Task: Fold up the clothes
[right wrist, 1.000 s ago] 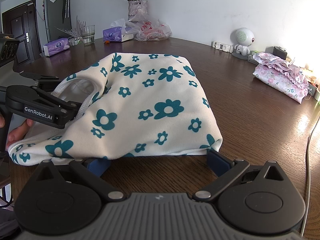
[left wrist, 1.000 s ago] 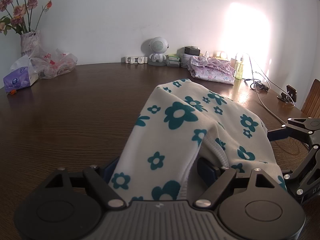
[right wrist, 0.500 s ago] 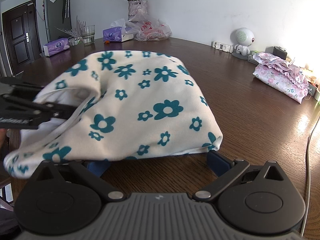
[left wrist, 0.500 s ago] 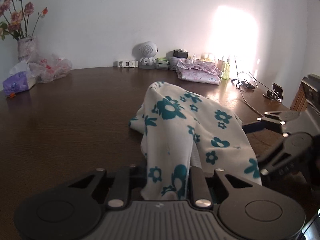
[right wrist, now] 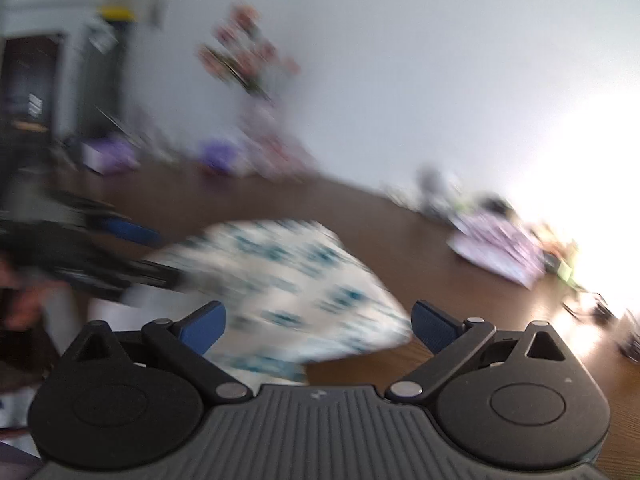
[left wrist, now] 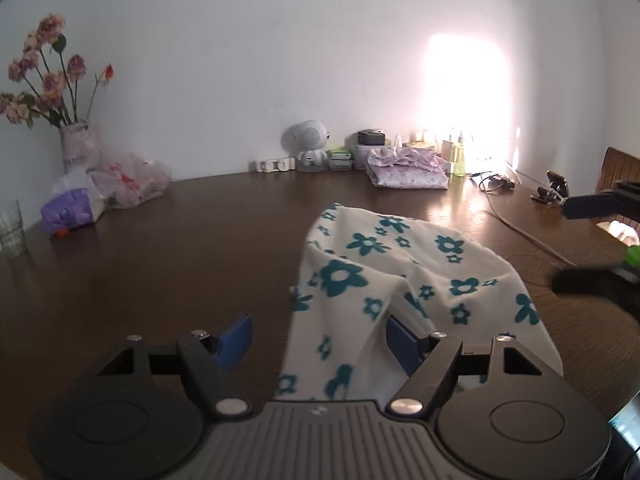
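Observation:
A cream garment with teal flowers (left wrist: 404,276) lies bunched on the dark wooden table (left wrist: 180,248). My left gripper (left wrist: 320,340) is open; the garment's near edge lies between its blue pads, draped against the right pad (left wrist: 402,340). In the blurred right wrist view the garment (right wrist: 288,280) lies ahead of my right gripper (right wrist: 318,322), which is open and empty above the table. The right gripper also shows at the left wrist view's right edge (left wrist: 592,280). The left gripper shows at the right wrist view's left edge (right wrist: 80,256).
A folded pink garment (left wrist: 408,168) lies at the back by the wall, next to a small white robot figure (left wrist: 310,144). A flower vase (left wrist: 76,148), plastic bag (left wrist: 132,184), tissue pack (left wrist: 72,212) and glass (left wrist: 12,228) stand at the left. Cables (left wrist: 516,216) lie at the right.
My left gripper was shut on the garment half a second ago and has opened. My right gripper has lifted away from the garment and moves fast; its view is blurred.

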A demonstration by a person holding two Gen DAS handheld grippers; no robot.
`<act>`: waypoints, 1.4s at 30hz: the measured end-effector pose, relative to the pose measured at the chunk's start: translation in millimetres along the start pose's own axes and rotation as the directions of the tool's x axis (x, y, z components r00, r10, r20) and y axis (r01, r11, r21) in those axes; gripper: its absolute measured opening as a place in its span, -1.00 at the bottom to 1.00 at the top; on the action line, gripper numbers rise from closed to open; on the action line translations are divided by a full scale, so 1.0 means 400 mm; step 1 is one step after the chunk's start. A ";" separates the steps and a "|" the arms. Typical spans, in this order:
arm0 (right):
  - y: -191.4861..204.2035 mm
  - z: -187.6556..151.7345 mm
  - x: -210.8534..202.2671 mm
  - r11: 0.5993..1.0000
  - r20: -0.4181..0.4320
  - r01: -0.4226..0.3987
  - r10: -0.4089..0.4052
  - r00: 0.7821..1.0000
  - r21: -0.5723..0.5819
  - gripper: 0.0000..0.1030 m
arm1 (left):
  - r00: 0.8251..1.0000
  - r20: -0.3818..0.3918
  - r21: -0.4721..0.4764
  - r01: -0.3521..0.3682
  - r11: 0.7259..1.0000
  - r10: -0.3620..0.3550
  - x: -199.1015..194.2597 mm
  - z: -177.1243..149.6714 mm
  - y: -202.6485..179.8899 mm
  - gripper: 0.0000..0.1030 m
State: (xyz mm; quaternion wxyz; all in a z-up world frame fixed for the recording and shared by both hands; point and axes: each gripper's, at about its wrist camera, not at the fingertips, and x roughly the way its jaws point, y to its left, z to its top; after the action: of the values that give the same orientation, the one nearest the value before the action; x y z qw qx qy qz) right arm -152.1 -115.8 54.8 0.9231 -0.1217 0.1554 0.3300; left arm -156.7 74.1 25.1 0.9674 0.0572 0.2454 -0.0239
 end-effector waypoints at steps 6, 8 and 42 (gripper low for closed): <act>0.186 -0.075 0.110 0.971 -0.146 -0.015 -0.020 0.989 -0.239 0.10 | 0.993 0.013 0.131 -0.120 0.984 0.119 -0.002 -0.015 -0.019 0.18; 0.181 -0.085 0.109 0.974 -0.164 0.002 -0.040 0.986 -0.227 -0.67 | 0.992 0.018 0.153 -0.127 0.980 0.125 -0.005 -0.023 -0.021 0.13; -0.002 -0.105 -0.102 0.967 0.066 0.252 -0.253 0.965 0.027 -0.96 | 0.999 0.002 0.172 -0.036 0.984 0.037 -0.064 -0.041 -0.180 0.09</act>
State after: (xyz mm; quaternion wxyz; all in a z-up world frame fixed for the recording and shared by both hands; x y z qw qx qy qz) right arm -190.1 -153.5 31.0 0.9635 -0.1204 0.1096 0.2123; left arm -192.2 4.9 16.0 0.9590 0.1449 0.2420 -0.0273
